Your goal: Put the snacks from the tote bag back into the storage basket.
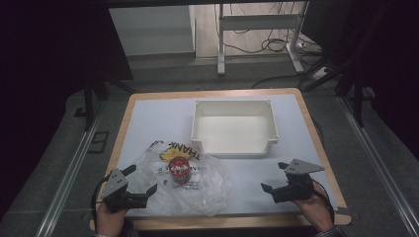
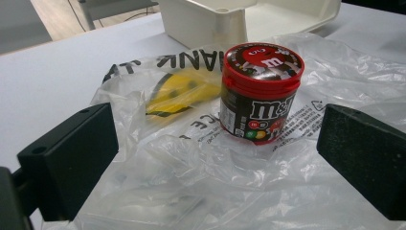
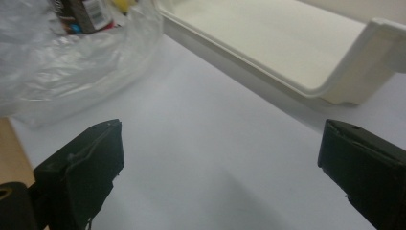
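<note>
Candy jar point(image 1: 179, 170), red lid, stood upright on a crumpled clear plastic bag point(image 1: 207, 190) at the near left of the tabletop point(image 1: 163, 116). White bin point(image 1: 233, 127) sat empty toward the far centre, well apart from the jar.

Left gripper point(image 1: 143, 180) hovered just left of the bag, fingers point(image 2: 72, 158) spread wide, nothing between them; the jar stood ahead of the gap, untouched. Right gripper point(image 1: 274, 177) sat at the near right over bare tabletop, fingers point(image 3: 84, 165) also wide and empty.

Risks, as I judged them: the loose film under the jar could slide or bunch when a finger came in, tipping the jar. A finger might also snag the plastic and clamp film together with the jar, dragging the bag along on the lift. The round, glossy wall could slip in a shallow grip.
</note>
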Action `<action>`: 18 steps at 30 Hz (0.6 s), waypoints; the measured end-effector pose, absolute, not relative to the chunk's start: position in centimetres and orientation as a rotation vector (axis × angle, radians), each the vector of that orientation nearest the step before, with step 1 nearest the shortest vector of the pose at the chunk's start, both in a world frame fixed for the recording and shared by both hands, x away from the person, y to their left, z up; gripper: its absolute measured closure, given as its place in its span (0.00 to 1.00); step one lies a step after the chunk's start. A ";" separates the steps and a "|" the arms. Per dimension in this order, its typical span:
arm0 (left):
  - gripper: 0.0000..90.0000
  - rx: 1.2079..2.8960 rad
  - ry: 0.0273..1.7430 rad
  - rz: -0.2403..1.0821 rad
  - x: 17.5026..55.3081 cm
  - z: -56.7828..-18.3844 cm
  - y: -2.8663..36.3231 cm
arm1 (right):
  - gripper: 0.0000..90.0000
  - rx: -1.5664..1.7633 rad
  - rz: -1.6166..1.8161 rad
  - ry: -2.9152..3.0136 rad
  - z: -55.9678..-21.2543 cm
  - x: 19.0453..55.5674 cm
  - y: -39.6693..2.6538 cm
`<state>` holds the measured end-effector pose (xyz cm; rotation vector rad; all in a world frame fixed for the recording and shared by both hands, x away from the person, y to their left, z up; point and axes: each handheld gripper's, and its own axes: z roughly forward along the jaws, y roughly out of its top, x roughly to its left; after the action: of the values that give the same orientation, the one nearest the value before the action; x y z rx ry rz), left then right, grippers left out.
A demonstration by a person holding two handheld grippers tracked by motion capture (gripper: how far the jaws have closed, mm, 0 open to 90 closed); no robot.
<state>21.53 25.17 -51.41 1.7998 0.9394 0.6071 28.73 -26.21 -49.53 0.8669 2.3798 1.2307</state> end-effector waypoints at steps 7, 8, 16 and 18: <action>0.00 1.789 0.936 0.603 21.4 -51.4 25.2 | 0.02 0.806 1.209 2.401 -49.5 28.6 -25.8; 0.00 1.792 0.936 0.603 21.4 -51.4 25.2 | 0.01 0.809 1.206 2.401 -49.6 28.6 -25.8; 0.00 1.813 0.932 0.604 21.4 -51.4 24.9 | 0.01 0.821 1.188 2.435 -49.7 28.7 -25.8; 0.00 1.816 0.932 0.606 21.4 -51.4 24.9 | 0.01 0.813 1.174 2.447 -49.8 28.7 -25.7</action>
<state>21.43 24.91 -51.35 1.8165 0.9321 0.6058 28.66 -25.73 -49.78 0.8135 2.4469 1.1744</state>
